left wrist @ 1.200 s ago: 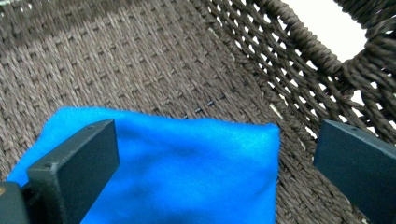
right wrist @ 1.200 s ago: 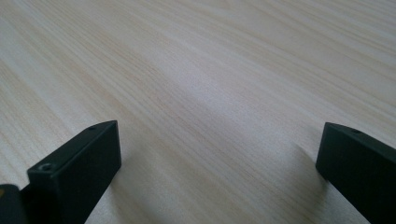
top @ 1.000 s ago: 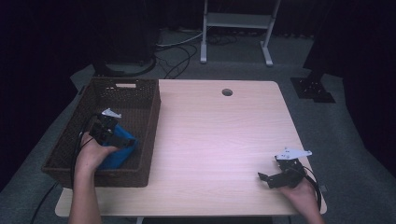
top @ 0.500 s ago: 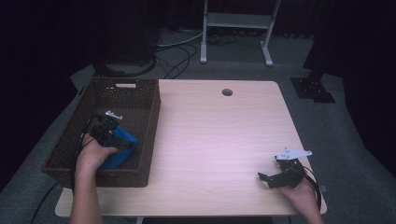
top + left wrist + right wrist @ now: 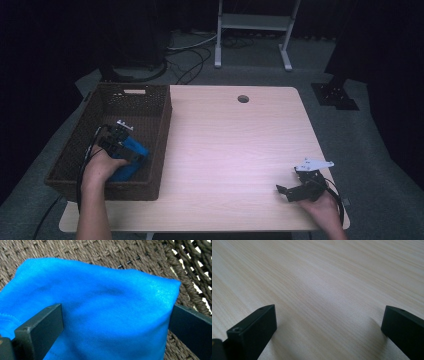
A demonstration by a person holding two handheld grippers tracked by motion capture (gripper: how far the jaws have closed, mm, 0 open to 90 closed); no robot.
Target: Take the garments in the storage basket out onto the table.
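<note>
Your left gripper [image 5: 131,150] sits in the basket [image 5: 150,95], jaws spread wide either side of the blue cloth [image 5: 105,312] on its floor, not clamped. Your right gripper [image 5: 292,190] rests released on the table [image 5: 235,145].

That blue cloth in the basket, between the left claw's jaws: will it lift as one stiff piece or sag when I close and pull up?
The blue cloth is folded soft fabric with creases, so it will probably sag and may unfold around the left claw. It looks light, and it is unlikely to slip. It could drag on the woven basket wall beside it.
</note>
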